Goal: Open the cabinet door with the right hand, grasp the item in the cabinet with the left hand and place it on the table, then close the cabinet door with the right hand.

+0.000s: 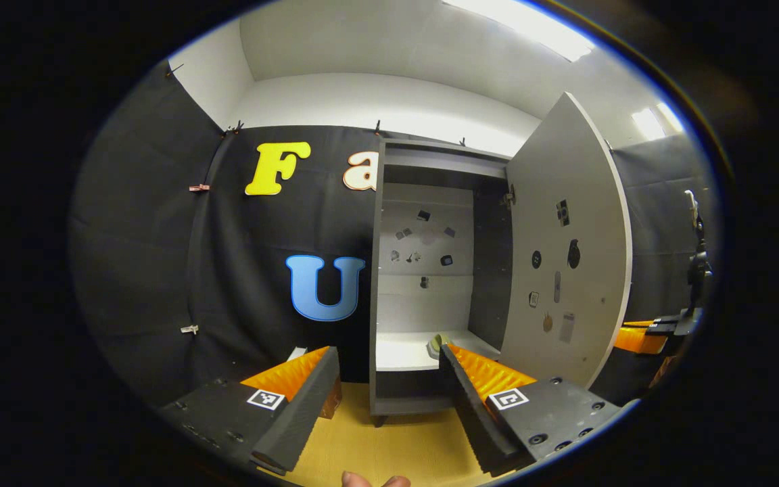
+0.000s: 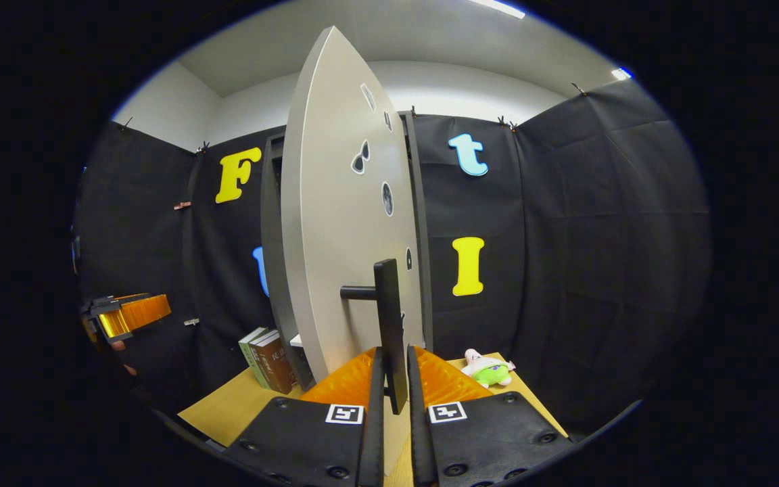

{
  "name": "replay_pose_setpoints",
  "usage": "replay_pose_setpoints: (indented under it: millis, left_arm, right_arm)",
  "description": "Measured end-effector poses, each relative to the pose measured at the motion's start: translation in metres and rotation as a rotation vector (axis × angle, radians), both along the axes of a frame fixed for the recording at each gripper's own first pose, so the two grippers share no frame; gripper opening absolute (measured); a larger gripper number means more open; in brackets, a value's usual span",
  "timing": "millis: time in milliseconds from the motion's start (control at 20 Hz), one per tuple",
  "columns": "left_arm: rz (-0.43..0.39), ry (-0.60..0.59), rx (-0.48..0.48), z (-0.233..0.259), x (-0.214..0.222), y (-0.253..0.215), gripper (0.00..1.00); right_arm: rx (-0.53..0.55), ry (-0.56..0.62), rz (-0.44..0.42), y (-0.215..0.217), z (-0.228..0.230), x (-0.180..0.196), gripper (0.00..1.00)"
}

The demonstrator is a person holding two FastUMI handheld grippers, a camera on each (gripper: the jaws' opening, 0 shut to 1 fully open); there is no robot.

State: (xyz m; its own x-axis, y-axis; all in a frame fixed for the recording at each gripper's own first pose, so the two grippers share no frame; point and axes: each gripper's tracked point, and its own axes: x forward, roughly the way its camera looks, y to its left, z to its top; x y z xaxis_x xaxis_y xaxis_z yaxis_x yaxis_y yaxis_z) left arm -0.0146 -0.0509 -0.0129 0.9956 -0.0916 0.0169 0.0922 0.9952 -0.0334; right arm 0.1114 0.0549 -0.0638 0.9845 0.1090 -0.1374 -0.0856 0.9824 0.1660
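On door handle (image 2: 389, 325), right tongs (image 2: 393, 379) clamped

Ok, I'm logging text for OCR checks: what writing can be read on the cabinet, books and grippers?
Books: spine print too blurred to read.
Stickers on the cabinet door: too small to read.
Square tags on the left gripper and the right gripper, shut on the door handle: code patterns, no words.
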Motion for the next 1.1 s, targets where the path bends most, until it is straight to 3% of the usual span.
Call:
replay_pose_setpoints:
  millis: [550, 950, 1000, 1050, 1100]
  left_arm:
    - [-0.030, 0.012, -0.021, 0.001, 0.022, -0.036, 0.94]
    - [-0.070, 0.035, 0.016, 0.001, 0.057, -0.078, 0.94]
    - [-0.084, 0.044, 0.028, -0.002, 0.065, -0.085, 0.94]
    - [-0.104, 0.057, 0.029, -0.006, 0.075, -0.093, 0.94]
    - [-0.131, 0.074, 0.021, -0.010, 0.084, -0.102, 0.94]
  right_arm:
    - [-0.022, -0.003, -0.053, -0.039, -0.003, 0.004, 0.15]
    - [-0.060, -0.046, -0.029, -0.044, 0.005, 0.004, 0.15]
    - [-0.059, -0.056, -0.021, -0.044, 0.007, 0.005, 0.26]
    - [-0.054, -0.064, -0.017, -0.048, 0.009, 0.003, 0.24]
    - [-0.052, -0.073, -0.017, -0.052, 0.011, 0.000, 0.35]
